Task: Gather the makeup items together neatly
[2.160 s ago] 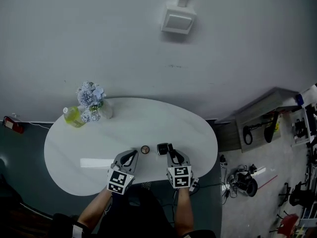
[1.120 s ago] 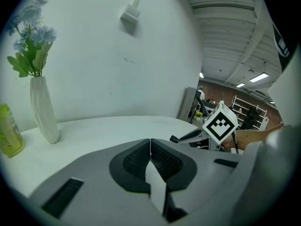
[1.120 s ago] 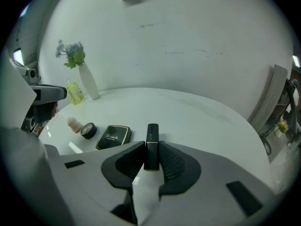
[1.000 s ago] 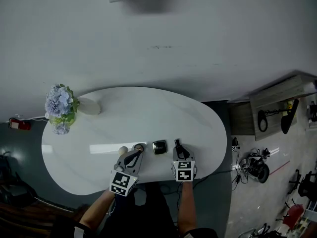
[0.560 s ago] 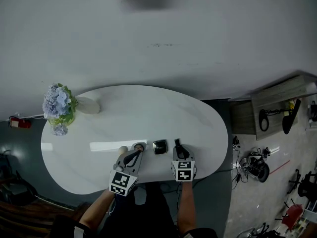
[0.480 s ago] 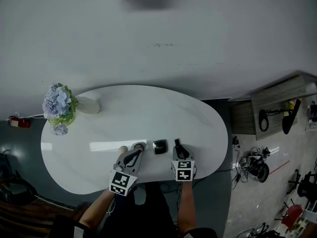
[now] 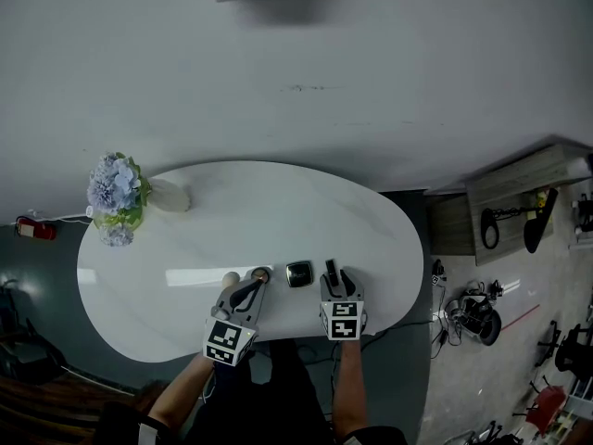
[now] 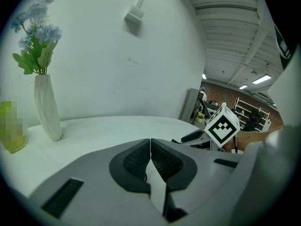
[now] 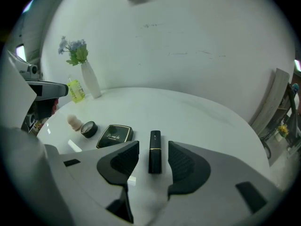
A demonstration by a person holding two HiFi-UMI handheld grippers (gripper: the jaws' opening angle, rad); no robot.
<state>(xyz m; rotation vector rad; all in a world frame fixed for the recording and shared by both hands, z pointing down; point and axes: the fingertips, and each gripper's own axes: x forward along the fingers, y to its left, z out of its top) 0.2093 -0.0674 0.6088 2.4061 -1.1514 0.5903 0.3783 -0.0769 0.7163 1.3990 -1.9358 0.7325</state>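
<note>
Right gripper (image 7: 334,278): jaws have just been opening and now stand apart on either side of the lipstick (image 9: 154,150), pads clear of it. White table (image 7: 232,202): bears the row. Black compact (image 9: 115,135): just left of the lipstick. Round pot (image 9: 88,129), then sponge (image 9: 74,121): further left. Left gripper (image 8: 150,147): jaws together, empty. Risk: a careless withdrawal could clip the lipstick, which looks likely to roll out of line.

Black square compact (image 9: 114,136) lying flat and closed, black gold-banded lipstick (image 9: 154,152) lying capped just right of the compact, small round jar (image 9: 89,129) just left of it, beige sponge (image 9: 74,121) farther left
</note>
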